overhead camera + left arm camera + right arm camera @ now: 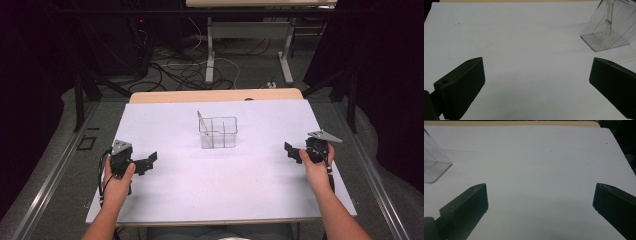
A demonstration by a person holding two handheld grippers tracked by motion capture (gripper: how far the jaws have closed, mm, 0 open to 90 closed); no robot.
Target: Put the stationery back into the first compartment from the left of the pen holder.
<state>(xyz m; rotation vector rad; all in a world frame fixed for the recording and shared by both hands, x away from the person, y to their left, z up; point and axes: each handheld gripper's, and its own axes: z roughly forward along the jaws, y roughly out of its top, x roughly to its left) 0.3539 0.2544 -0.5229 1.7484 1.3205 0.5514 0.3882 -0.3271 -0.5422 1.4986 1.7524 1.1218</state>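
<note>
On the white table (pixel 165 195), both grippers, left (pixel 151 159) and right (pixel 288 149), gape wide beside an unlabelled clear plastic box (pixel 218 132) holding a thin stick (pixel 204 129).

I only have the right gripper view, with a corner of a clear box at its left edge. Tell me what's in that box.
Observer: The clear box holds one thin stick, which leans in the left-hand compartment as the high view shows it.
Operator: Give me the left tool's state.
Observer: The left tool is open, jaws wide apart with nothing between them. It is near the left edge of the white sheet, apart from the box.
Operator: Now place my tool against the box.
Observer: The right tool is off to the box's right, apart from it and pointing in toward it.
</note>
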